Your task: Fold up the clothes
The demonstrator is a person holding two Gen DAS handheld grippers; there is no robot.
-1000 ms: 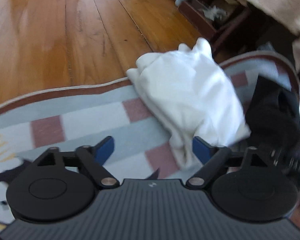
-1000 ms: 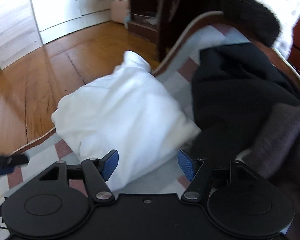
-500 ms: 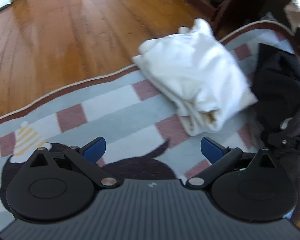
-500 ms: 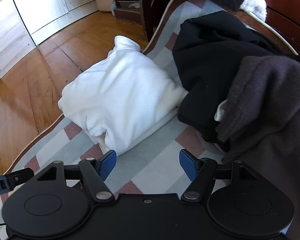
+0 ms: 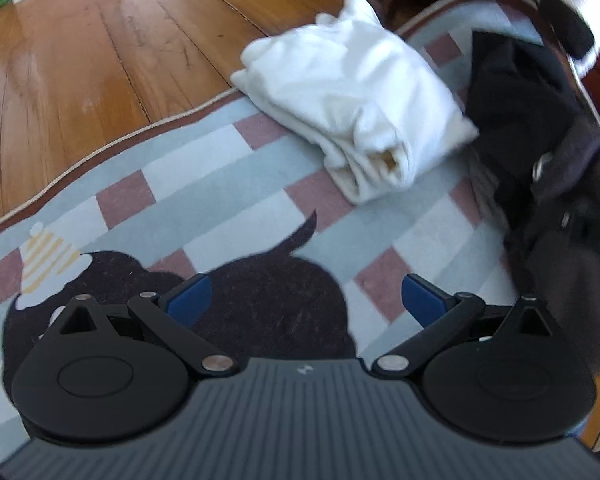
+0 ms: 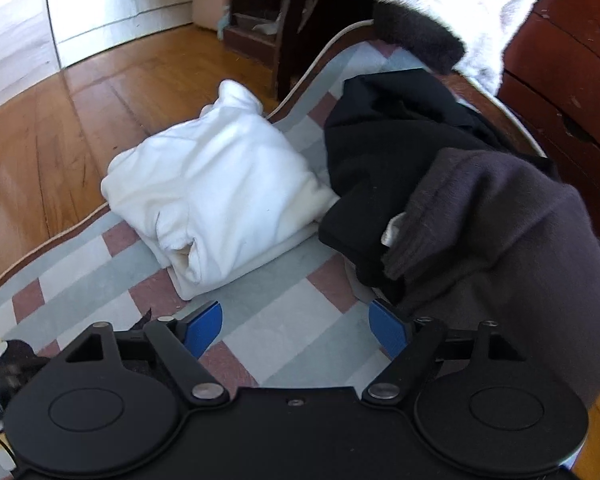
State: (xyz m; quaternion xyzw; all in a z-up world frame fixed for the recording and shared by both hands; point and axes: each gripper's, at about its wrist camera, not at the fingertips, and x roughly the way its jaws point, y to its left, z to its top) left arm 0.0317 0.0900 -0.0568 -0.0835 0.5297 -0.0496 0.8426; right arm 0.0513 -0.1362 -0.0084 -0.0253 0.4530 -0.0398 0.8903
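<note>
White folded garment point(image 5: 352, 108) lies in the upper middle of my left wrist view, on the checked rug point(image 5: 228, 184), its far end hanging over the wooden floor point(image 5: 100, 60). My left gripper point(image 5: 306, 296) has its fingers spread wide, with only rug between them. Black clothes point(image 5: 512, 108) touch the white garment at the right.

From my right wrist view, the folded white garment point(image 6: 216, 192) sits at centre left, the black clothes point(image 6: 384, 160) just beside it, a grey garment point(image 6: 496, 232) over them. My right gripper point(image 6: 296, 326) is opening its fingers, nothing between them, low in the frame.
</note>
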